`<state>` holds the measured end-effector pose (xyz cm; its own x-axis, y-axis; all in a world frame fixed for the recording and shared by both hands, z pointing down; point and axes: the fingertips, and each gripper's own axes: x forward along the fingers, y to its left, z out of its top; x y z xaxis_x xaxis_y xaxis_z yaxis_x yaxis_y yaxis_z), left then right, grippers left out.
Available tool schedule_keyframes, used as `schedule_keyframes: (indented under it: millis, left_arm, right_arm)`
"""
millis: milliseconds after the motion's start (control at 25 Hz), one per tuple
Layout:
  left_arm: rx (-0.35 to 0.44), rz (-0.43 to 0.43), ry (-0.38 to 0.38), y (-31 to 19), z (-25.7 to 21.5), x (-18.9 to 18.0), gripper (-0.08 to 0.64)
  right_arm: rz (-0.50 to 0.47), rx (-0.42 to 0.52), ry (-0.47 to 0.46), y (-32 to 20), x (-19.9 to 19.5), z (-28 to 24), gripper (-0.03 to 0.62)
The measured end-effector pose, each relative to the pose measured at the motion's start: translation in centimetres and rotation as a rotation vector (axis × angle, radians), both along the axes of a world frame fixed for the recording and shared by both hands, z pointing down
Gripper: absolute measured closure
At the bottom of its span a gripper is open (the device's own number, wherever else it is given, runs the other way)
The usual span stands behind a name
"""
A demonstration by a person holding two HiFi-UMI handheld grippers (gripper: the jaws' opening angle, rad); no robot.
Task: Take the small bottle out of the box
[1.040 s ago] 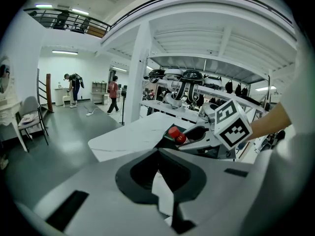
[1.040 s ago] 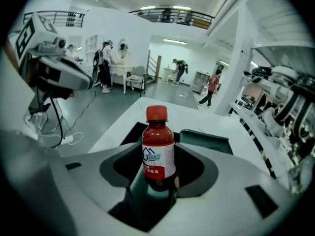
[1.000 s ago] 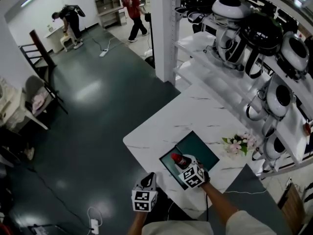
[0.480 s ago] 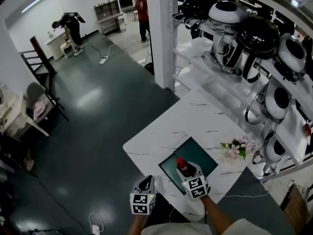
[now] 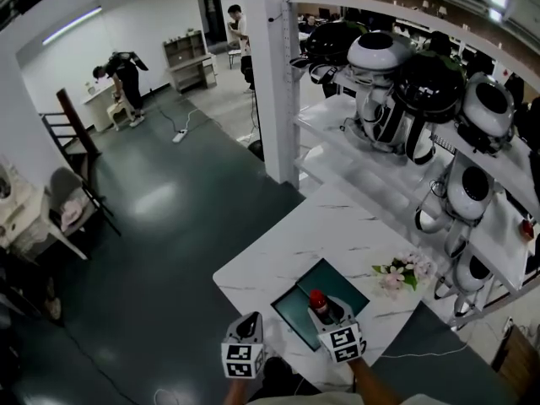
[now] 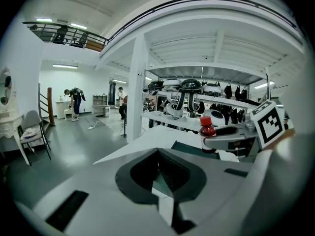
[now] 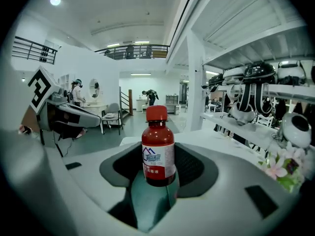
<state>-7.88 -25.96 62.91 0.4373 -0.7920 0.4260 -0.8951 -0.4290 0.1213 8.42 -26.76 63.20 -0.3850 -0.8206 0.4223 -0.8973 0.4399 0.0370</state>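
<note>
The small bottle (image 7: 158,151), dark red with a red cap and a white label, stands upright between the jaws of the right claw (image 7: 159,171). The jaws stand fairly wide and press on its lower body from either side, so the claw holds it. Below its base the teal floor of the box (image 5: 340,278) shows, and the left gripper view has the bottle riding above the box, so it looks lifted. Whether the base is already above the box wall I cannot tell.

The box is a shallow dark tray lying close to the near edge of the desk (image 5: 287,243). The rest of the white marbled top towards the far edge is bare. A small bunch of flowers (image 5: 395,274) lies near the right edge, well apart from the box.

The left claw (image 6: 162,178) hovers just off the desk's near edge, its jaws only a narrow gap apart with nothing between them.

The step in hand seems to be the lift-out. It is best done by raising the bottle straight up until the base is plainly above the wall. Only then should it travel sideways to bare desk. The grip sits low, so the bottle should stay vertical and the pressure steady, or the top may tip. The idle claw could press on the box rim if the box drags along.
</note>
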Motion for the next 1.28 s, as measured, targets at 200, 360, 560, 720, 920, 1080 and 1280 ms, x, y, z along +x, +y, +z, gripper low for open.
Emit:
schedule_keyframes:
  millis: [200, 360, 560, 720, 920, 1080, 1280]
  left_arm:
    - [0.038, 0.003, -0.002, 0.1, -1.6, 0.5, 0.541]
    - [0.070, 0.006, -0.004, 0.3, -3.0, 1.2, 0.541]
    - [0.107, 0.003, 0.007, 0.3, -4.7, 1.7, 0.541]
    - [0.131, -0.001, 0.013, 0.2, -5.5, 1.7, 0.541]
    - [0.142, -0.015, 0.011, 0.5, -5.9, 1.9, 0.541]
    - [0.143, -0.020, 0.006, 0.6, -6.0, 2.0, 0.541]
    - [0.154, -0.018, 0.003, 0.3, -6.6, 2.7, 0.541]
  right_arm:
    - [0.038, 0.049, 0.005, 0.9, 2.0, -2.3, 0.374]
    - [0.057, 0.098, 0.013, 1.6, 3.3, -4.5, 0.374]
    - [0.067, 0.144, 0.027, 2.2, 4.5, -6.4, 0.374]
    - [0.076, 0.172, 0.041, 2.6, 5.4, -7.4, 0.374]
    - [0.101, 0.178, 0.029, 3.2, 6.7, -7.9, 0.374]
    - [0.110, 0.183, 0.015, 3.3, 7.2, -8.0, 0.374]
    - [0.112, 0.185, 0.001, 3.0, 7.8, -8.2, 0.374]
